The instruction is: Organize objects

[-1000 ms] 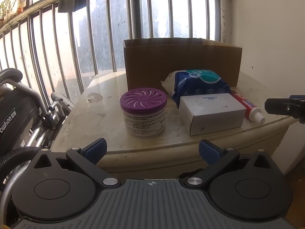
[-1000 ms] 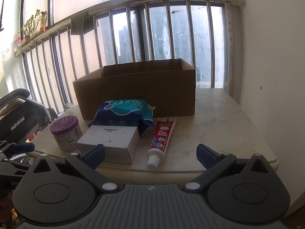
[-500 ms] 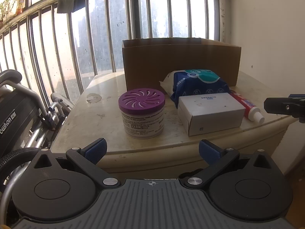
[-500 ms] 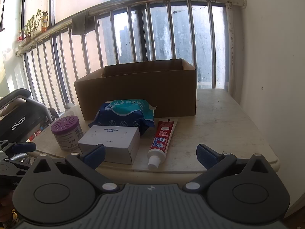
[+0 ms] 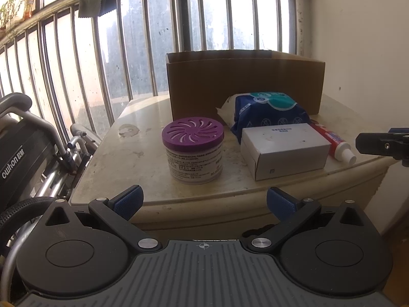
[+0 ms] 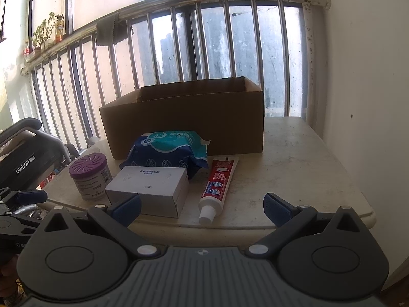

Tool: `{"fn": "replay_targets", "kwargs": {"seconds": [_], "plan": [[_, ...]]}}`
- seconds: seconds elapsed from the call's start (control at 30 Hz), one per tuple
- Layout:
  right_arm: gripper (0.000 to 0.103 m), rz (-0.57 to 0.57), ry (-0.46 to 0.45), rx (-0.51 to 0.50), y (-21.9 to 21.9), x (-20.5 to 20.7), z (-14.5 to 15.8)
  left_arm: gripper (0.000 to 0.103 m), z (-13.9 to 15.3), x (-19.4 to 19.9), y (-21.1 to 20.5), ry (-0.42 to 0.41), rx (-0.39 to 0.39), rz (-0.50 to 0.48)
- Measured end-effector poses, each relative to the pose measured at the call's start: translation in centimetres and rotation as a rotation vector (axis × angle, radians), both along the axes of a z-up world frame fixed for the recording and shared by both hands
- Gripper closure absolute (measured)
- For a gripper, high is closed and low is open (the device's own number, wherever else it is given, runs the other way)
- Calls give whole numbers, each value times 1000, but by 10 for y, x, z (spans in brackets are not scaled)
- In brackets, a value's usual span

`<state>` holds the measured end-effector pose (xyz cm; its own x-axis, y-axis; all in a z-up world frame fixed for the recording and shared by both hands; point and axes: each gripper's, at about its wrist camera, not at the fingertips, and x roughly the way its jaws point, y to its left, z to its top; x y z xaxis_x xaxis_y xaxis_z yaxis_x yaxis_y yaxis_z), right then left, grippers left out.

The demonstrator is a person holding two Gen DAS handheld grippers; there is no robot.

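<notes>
The left gripper [image 5: 203, 200] hangs just short of the table's [image 5: 122, 158] near edge, its jaws spread wide with nothing between them. The right gripper [image 6: 202, 208] sits at the same edge further right, jaws equally wide and empty; its blue pads [image 6: 277, 208] hover over the rim.

Nearest on the table stands a jar [image 5: 193, 151] with a purple slotted lid, upright, toward the left. Beside it, apart from it, lies a white box [image 5: 285, 151] flat on its broad face. Just right of the box lies a toothpaste tube [image 6: 218, 184], cap pointing toward the near edge, close to the box but whether touching cannot be told.

Behind the box, against its far side, rests a blue and teal soft pack [image 6: 170, 151]. Behind that stands an open cardboard carton [image 6: 184, 120], its front wall just behind the pack and the tube's tail; its inside is mostly hidden.

Left of the table is a wheelchair [image 5: 28, 151]. Beyond everything runs a barred window [image 6: 212, 46] with a cloth [image 6: 112, 32] draped over its top rail.
</notes>
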<state>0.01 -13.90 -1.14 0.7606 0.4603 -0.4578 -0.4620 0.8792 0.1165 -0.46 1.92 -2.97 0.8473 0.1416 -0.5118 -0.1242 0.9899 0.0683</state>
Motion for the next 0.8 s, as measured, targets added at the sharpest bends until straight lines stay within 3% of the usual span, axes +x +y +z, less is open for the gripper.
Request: {"fn": "replay_targets", "kwargs": {"seconds": [0.27,0.43,0.8], "plan": [[0,0,7,3,-1,1,-1,0,0,-2,1,8,-19,-10],[0,4,15,4,-1,0,-3,0,1,-2,-3,7,17,6],[0,9,26,-17,2,-1,-6,0,-2,-5,-4,8,19,-4]]}}
